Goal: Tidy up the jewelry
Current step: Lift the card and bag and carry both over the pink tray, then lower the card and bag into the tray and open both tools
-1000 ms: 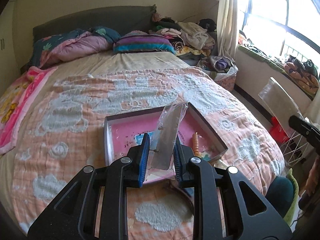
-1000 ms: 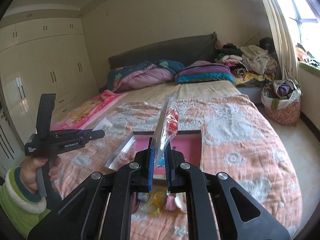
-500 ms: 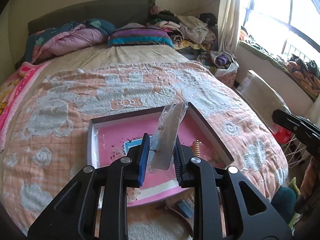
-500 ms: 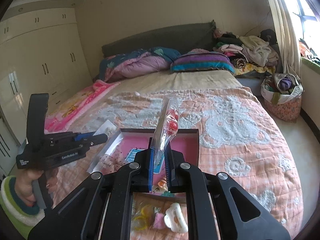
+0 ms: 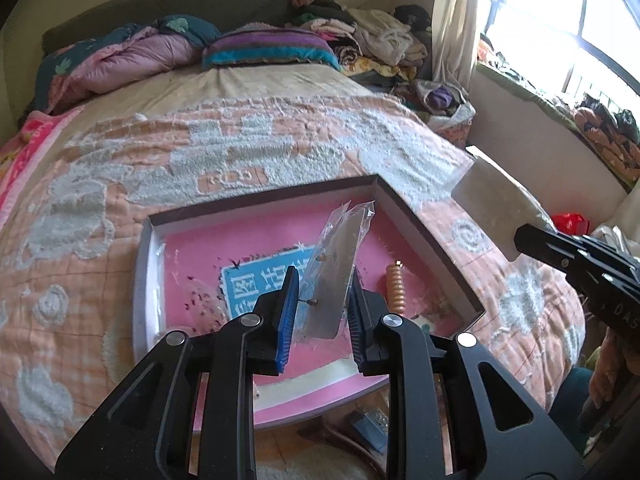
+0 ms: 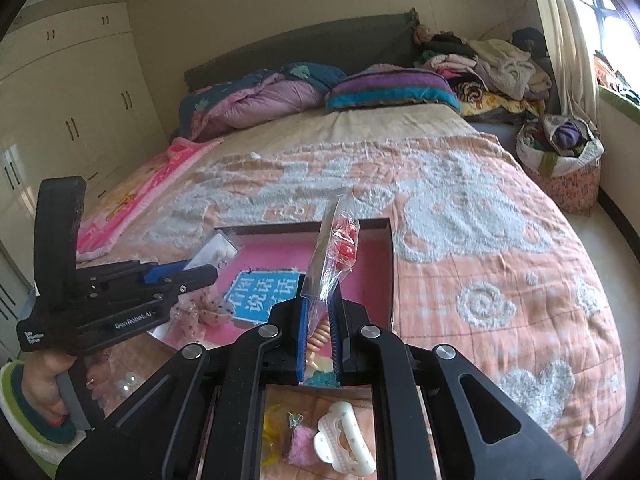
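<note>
We hold both tools over the bed (image 5: 120,208), above its peach quilt (image 6: 500,280). On the quilt lies the open pink-lined box (image 5: 192,256) with a blue label (image 6: 260,296) and an orange spiral piece (image 5: 395,288) inside. Our left gripper (image 5: 322,312) pinches a clear earring packet (image 5: 336,272) upright above the box. Our right gripper (image 6: 320,320) is pressed together on a clear packet of red pieces (image 6: 338,256). A white hair claw (image 6: 344,436) lies below it.

Pink-lined tray (image 5: 424,236); peach bedspread (image 5: 100,208) with white fleecy clouds; purple-teal striped pillow (image 5: 268,46)
</note>
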Demonstrator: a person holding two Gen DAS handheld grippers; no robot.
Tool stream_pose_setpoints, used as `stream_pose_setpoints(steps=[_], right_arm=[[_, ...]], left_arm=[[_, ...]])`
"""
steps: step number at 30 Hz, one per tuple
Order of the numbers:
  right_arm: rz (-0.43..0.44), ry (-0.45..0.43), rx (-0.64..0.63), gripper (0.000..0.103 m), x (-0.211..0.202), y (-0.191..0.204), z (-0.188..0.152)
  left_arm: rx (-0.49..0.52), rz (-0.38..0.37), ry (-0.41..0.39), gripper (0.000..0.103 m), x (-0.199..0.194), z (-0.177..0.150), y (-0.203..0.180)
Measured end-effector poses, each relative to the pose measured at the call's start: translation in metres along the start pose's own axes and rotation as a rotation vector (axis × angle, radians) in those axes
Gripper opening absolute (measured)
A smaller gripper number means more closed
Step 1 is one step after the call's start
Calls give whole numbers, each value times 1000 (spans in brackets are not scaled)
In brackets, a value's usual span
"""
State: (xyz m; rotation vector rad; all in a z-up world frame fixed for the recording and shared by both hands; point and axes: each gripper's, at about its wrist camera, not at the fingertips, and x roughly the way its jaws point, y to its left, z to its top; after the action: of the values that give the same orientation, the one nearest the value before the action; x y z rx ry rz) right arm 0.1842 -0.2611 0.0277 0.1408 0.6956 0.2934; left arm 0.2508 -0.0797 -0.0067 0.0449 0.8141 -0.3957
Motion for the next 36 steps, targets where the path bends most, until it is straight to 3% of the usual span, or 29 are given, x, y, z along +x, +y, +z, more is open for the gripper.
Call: stream_pose_setpoints(steps=[13,25,27,29,31,36], right_arm=[[-54,68,36,9,35,-6,-21],[-55,106,59,15,54,3,-35],[-54,101,57,23,52,5,-35],[-47,92,69,39,48,4,-36],[-38,76,89,46,41,4,-36],[-32,3,125,69,11,1,-32]], left_arm=[[-3,-38,73,15,39,-25,0],[-32,-21,83,19,33,-30,11],[-35,-17,80,23,30,-30,13],[-36,-17,75,24,27,-29,14],[-37,-12,72,26,24,-28,14],[-39,4,53,41,11,-26,18]])
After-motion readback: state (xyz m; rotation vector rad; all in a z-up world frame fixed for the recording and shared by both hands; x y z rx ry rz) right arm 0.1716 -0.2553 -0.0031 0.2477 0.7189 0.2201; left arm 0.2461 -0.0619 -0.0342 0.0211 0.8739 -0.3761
